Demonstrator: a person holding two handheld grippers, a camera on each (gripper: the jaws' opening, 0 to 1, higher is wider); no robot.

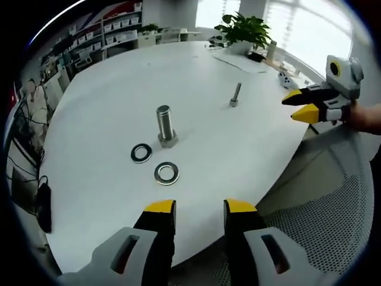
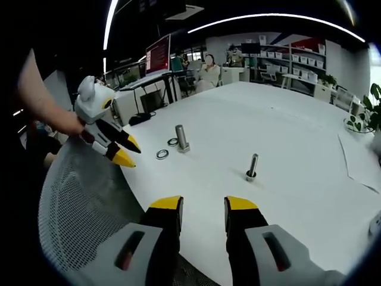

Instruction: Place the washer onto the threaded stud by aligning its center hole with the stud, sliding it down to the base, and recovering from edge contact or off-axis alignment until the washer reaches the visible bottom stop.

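A thick threaded stud (image 1: pixel 165 124) (image 2: pixel 181 137) stands upright on its hex head on the white round table (image 1: pixel 119 77) (image 2: pixel 286 131). Two washers lie flat beside it: a dark one (image 1: pixel 141 153) (image 2: pixel 172 142) and a silver one (image 1: pixel 166 173) (image 2: pixel 162 154). A thinner bolt (image 1: pixel 236 95) (image 2: pixel 252 167) stands farther off. My left gripper (image 1: pixel 200 208) (image 2: pixel 127 151) hovers over the table's near edge, open and holding nothing. My right gripper (image 1: pixel 299 105) (image 2: pixel 203 205) is at another edge, also open with nothing between its jaws. Both are well away from the washers.
A mesh chair (image 1: pixel 333 220) (image 2: pixel 77 208) sits just off the table edge below the grippers. A potted plant (image 1: pixel 244 30) and paper sheets (image 1: pixel 241 61) are at the far side. A black object (image 1: pixel 43 205) lies by the left rim. Shelves and desks stand behind.
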